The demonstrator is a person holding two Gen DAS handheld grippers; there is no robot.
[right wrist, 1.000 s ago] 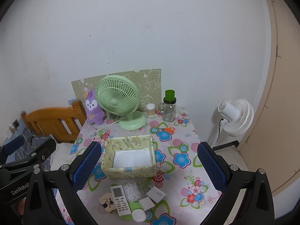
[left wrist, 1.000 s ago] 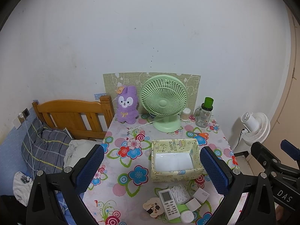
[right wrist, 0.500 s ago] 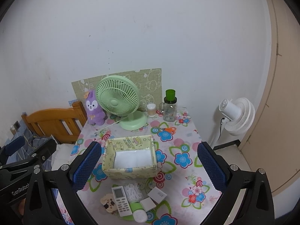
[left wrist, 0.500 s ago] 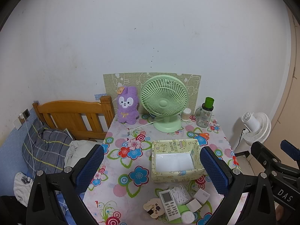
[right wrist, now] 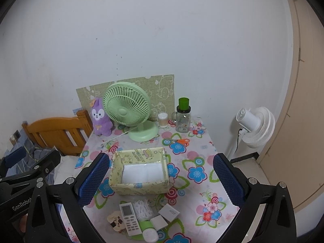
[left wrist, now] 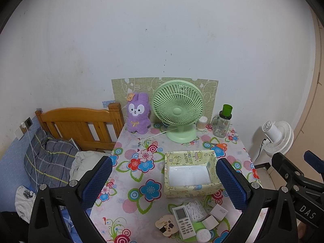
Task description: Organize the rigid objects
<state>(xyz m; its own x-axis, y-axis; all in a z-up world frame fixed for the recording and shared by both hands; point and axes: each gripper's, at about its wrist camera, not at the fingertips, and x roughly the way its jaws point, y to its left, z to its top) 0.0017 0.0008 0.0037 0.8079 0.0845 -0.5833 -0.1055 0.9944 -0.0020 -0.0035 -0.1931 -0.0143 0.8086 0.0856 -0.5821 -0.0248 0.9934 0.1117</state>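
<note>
Nothing sorted yet, by the look of it: yellow box (left wrist: 191,174) sits empty mid-surface (left wrist: 141,200). Small items are clustered just in front of it at the near edge: remote (left wrist: 183,219), white cube (left wrist: 219,210), bag of white bits (left wrist: 195,210), round green-and-white container (left wrist: 201,232), cartoon-face piece (left wrist: 167,223). All of it is left to load.

Left tool (left wrist: 164,184) wide open, holding nothing, high above the surface. Right tool (right wrist: 161,180) same.

Left view shows bed (left wrist: 50,162) and bedding; right view shows floor fan (right wrist: 256,127) fully, plus door side. Each view catches the other tool at its edge.
</note>
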